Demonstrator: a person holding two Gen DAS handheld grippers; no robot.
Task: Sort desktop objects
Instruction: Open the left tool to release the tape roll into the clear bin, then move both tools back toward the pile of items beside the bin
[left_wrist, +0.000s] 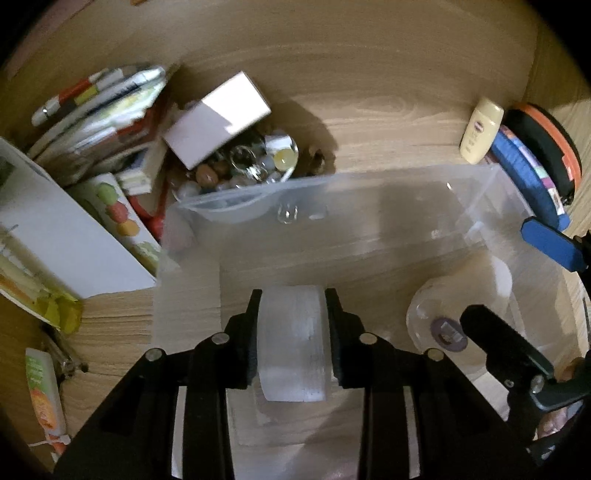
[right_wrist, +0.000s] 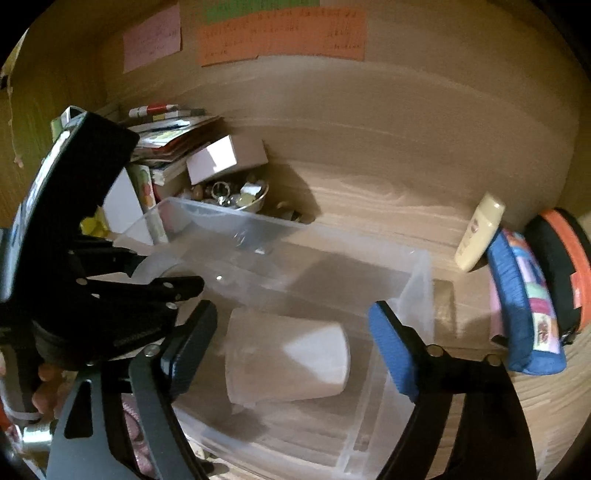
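**Tape roll held over the clear bin**

Left wrist view: the left tongs pinch a translucent tape roll above the clear plastic bin. Right of them, inside the bin, lies what looks like a cup.

Right wrist view: the right tongs are spread, with the white cup lying between and beyond their fingers. The left tongs hang to their left.

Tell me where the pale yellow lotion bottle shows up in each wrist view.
Left wrist: yellow bottle upper right, beyond the clear bin.
Right wrist: bottle right of centre, beyond the bin's far corner.
Shared landmark: the blue pouch beside it.
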